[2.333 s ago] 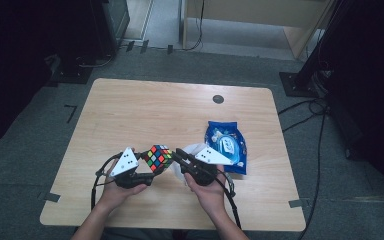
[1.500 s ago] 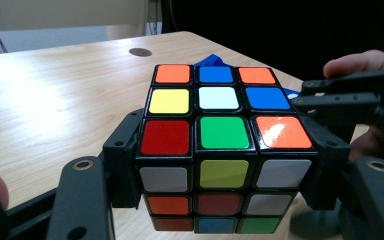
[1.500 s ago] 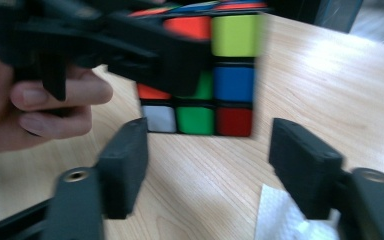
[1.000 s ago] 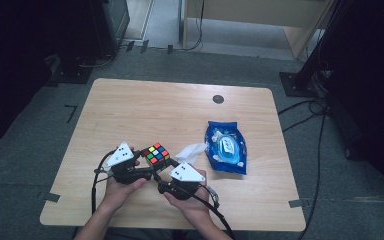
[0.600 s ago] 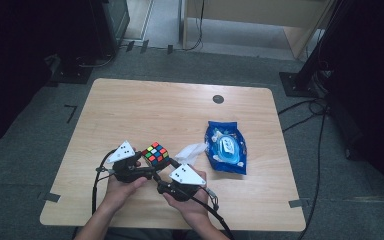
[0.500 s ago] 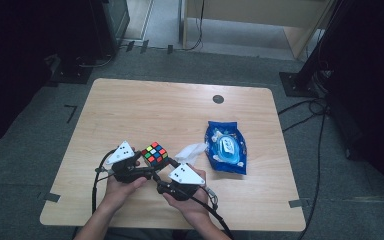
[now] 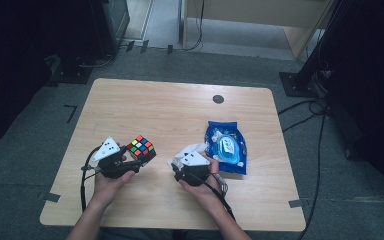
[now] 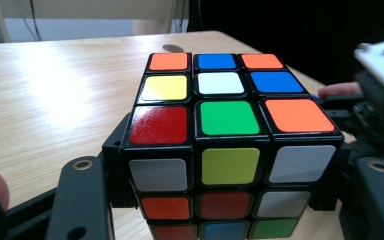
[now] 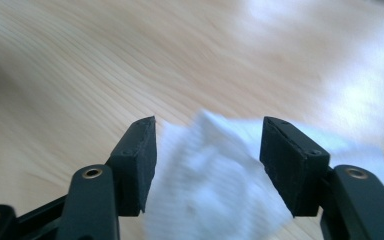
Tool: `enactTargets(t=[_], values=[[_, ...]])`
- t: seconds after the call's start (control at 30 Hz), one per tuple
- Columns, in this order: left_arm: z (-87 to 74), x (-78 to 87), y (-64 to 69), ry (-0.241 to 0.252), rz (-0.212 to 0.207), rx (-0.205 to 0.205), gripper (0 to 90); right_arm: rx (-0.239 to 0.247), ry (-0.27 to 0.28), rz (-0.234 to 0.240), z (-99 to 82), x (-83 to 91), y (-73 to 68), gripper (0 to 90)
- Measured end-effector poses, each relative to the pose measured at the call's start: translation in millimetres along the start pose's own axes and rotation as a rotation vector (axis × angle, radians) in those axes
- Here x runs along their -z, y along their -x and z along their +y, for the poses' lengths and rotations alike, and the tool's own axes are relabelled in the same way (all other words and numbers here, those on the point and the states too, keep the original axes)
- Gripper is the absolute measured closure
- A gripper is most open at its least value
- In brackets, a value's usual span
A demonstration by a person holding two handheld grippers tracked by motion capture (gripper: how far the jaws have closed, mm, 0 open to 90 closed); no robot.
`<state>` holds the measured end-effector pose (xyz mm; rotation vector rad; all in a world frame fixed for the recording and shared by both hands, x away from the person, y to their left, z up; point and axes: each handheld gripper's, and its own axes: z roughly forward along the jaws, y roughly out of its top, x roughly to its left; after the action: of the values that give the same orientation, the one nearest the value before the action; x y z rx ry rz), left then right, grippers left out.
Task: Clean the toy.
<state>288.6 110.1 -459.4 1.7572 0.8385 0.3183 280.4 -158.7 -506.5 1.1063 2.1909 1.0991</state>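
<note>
The right gripper (image 9: 207,165) has just been closing around the white wipe (image 9: 215,200) between its jaws, not yet pinching; the left gripper (image 7: 130,162) clamps the cube (image 7: 141,148).

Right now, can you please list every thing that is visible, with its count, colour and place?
puzzle cube: one, black with mixed colour stickers, near left part of the table, clamped between the left gripper's jaws.
white wipe: one, white, crumpled on the table between the right gripper's jaws, which have just been closing; the pads are not pressing it yet.
wipes packet: one, blue, lying flat to the right of the wipe.
round cap: one, dark, set in the table near its far edge.
table: one, light wood.
left gripper: one, black with a grey plate, shut on the cube.
right gripper: one, black with a grey plate, over the wipe.
</note>
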Motion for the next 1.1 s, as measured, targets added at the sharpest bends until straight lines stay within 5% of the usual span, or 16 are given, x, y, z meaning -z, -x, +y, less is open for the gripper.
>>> enactTargets(t=[0.1, 0.27, 0.4, 0.5, 0.67, 0.77, 0.87, 0.97, 1.1], values=[[-3.2, -5.3, 3.7, -0.030, 0.005, -0.032, 33.8, -0.049, -0.064, -0.012, -6.4, -8.6, 11.9, 44.5], [-6.3, -14.4, 14.9, -0.071, -0.009, -0.081, 33.8, -0.051, -0.072, 0.027, -9.9, -12.6, 14.4, 51.1], [-8.3, -18.4, 21.0, -0.098, -0.014, -0.119, 33.8, -0.081, -0.078, 0.049, -10.4, -10.0, 18.5, 81.7], [-10.7, -21.3, 24.5, -0.118, -0.013, -0.140, 33.8, -0.119, -0.085, 0.076, -10.0, -6.6, 22.1, 88.1], [-16.0, -29.8, 35.0, -0.161, -0.016, -0.204, 33.9, -0.103, 0.131, 0.125, 13.9, 27.9, 14.2, 88.5], [-17.9, -34.6, 45.0, -0.171, -0.047, -0.242, 33.9, -0.067, 0.258, 0.197, 32.7, 51.2, 2.0, 88.5], [-18.0, -36.0, 56.4, -0.159, -0.086, -0.279, 33.9, -0.043, 0.255, 0.267, 39.9, 54.4, -10.1, 88.4], [-18.5, -37.8, 64.9, -0.172, -0.074, -0.330, 33.9, -0.065, 0.236, 0.320, 37.8, 49.5, -16.3, 88.5], [-16.7, -35.7, 60.2, -0.159, -0.072, -0.306, 33.9, -0.062, 0.229, 0.409, 39.1, 52.7, -29.7, 88.4]])
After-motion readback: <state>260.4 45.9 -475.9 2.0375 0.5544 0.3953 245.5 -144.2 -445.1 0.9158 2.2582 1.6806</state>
